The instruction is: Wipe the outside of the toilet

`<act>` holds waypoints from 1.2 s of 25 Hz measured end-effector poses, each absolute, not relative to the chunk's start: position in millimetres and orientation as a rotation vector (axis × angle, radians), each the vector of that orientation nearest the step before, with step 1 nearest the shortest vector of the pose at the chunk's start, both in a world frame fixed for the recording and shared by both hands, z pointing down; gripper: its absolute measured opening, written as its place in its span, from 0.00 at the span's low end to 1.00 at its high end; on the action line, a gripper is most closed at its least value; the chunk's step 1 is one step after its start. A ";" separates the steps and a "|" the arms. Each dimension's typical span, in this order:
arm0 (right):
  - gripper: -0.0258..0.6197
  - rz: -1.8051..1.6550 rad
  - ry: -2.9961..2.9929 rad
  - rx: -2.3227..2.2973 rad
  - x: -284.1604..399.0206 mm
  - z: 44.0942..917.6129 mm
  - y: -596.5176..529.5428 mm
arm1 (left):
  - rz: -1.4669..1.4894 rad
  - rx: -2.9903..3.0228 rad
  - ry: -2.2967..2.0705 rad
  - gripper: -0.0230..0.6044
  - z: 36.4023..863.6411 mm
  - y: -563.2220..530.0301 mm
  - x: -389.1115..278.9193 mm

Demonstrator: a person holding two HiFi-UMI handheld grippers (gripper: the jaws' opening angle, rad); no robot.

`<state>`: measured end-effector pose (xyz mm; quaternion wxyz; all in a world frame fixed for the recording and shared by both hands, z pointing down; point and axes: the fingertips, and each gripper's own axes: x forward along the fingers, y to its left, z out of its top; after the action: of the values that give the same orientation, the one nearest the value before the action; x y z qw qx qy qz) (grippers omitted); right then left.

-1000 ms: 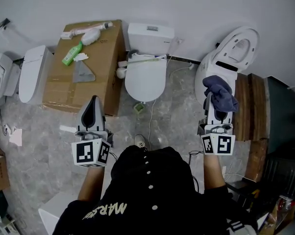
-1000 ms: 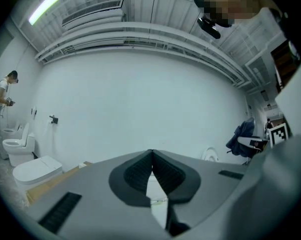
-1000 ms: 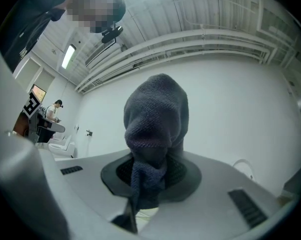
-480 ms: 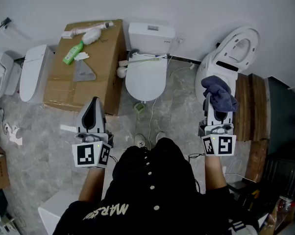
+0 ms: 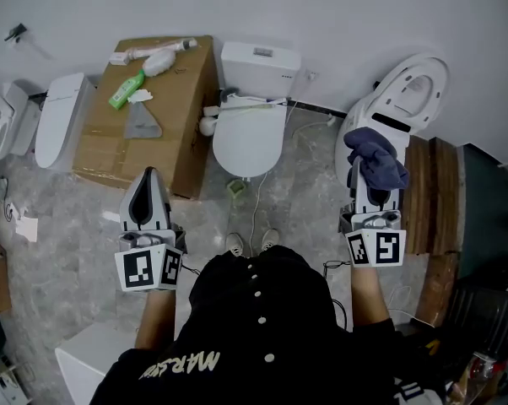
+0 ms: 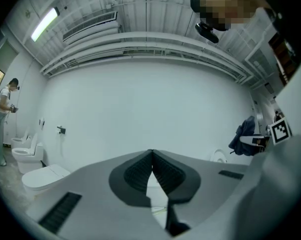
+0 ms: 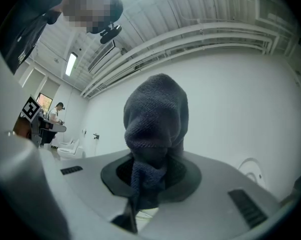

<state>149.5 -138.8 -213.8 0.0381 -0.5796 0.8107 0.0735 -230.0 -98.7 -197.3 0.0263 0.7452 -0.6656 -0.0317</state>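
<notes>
Right gripper [image 5: 366, 180] clamps the blue cloth [image 5: 375, 159], left gripper [image 5: 148, 178] pinched together and empty, both held well short of the toilet [image 5: 250, 133]; wiping would need cloth-to-shell contact.

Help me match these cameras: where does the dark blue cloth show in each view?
Head view: cloth, right of centre, in front of the open-lidded toilet.
Left gripper view: cloth, small, near the right edge.
Right gripper view: cloth, dead centre, pinched between the jaws.
Shared landmark: that toilet, also at and.
</notes>
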 end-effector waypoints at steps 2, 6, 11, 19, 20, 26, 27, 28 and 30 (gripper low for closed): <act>0.14 0.228 2.484 -1.773 155.7 -213.2 -140.7 | -0.089 2.304 -2.084 0.05 -199.4 -98.9 -228.0; 0.14 0.250 2.495 -1.740 161.1 -211.6 -144.5 | -0.100 2.314 -2.144 0.05 -207.0 -97.6 -229.5; 0.14 0.269 2.505 -1.719 163.9 -211.2 -149.4 | -0.103 2.304 -2.147 0.05 -204.0 -103.2 -227.5; 0.14 0.262 2.513 -1.704 166.4 -207.5 -151.2 | -0.107 2.316 -2.144 0.05 -199.2 -106.9 -215.2; 0.14 0.262 2.514 -1.704 166.7 -207.1 -151.2 | -0.105 2.316 -2.143 0.05 -198.3 -106.7 -214.5; 0.14 0.265 2.535 -1.702 165.3 -204.9 -151.9 | -0.094 2.316 -2.141 0.05 -197.1 -106.7 -212.1; 0.14 0.265 2.541 -1.701 164.9 -204.4 -152.0 | -0.094 2.315 -2.140 0.05 -197.5 -106.5 -211.2; 0.14 0.264 2.545 -1.701 164.8 -203.9 -152.3 | -0.095 2.315 -2.139 0.05 -198.0 -106.5 -209.9; 0.14 0.257 2.548 -1.696 165.1 -203.3 -152.6 | -0.093 2.319 -2.134 0.05 -198.7 -106.6 -206.6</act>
<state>165.1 -152.6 -203.3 0.0347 -0.5519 0.8290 0.0837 -206.6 -106.6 -198.7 -0.0054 0.7355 -0.6768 -0.0296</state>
